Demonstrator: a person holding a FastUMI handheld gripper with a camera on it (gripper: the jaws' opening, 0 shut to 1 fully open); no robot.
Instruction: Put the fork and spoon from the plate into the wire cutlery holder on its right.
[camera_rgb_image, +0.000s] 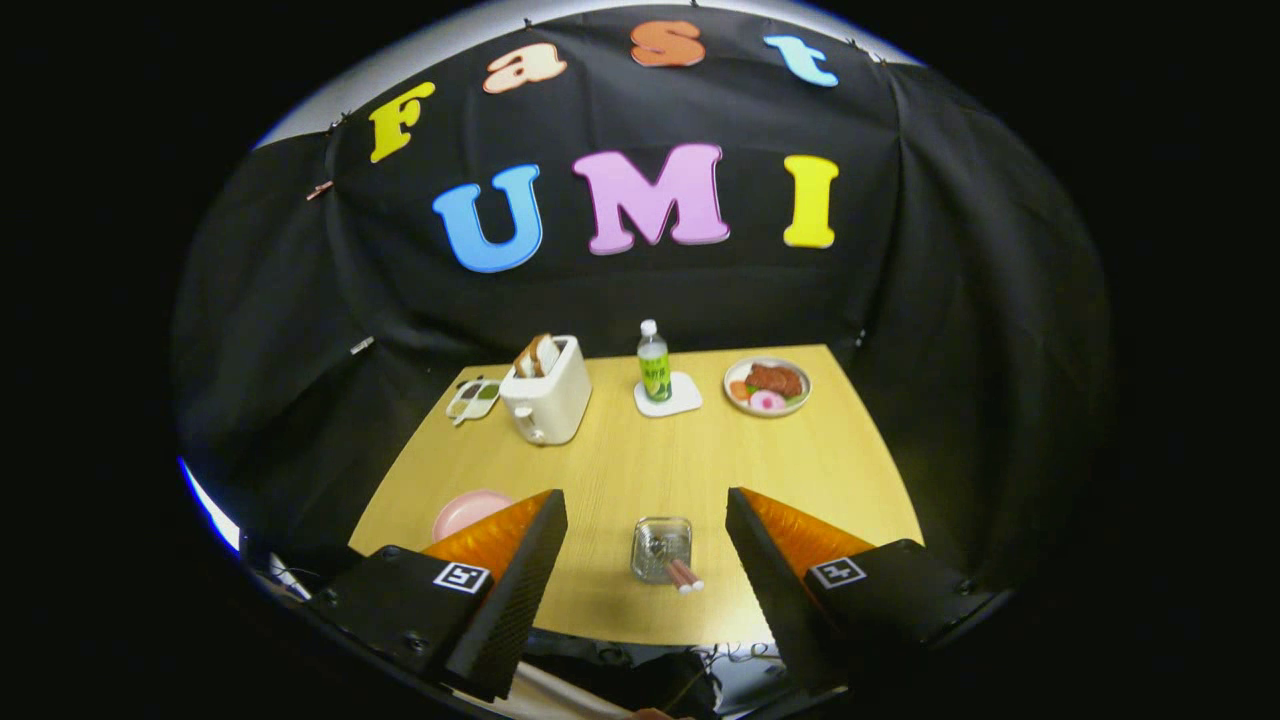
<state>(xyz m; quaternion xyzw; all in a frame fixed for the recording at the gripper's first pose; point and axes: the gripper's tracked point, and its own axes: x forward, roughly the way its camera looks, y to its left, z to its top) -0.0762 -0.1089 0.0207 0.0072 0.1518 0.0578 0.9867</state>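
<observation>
My gripper (645, 510) hangs high above the near edge of the wooden table (640, 470), its two orange-and-black fingers (530, 560) spread wide apart with nothing between them. Below, between the fingers, stands the wire cutlery holder (661, 547) with two pinkish-red handles (685, 577) sticking out of it toward me. A pink plate (462, 513) lies to the holder's left, partly hidden by my left finger; what shows of it looks bare.
At the far side of the table stand a white toaster (546, 398) with bread in it, a small tray (473, 398) to its left, a green bottle (654, 365) on a white coaster, and a plate of food (767, 387).
</observation>
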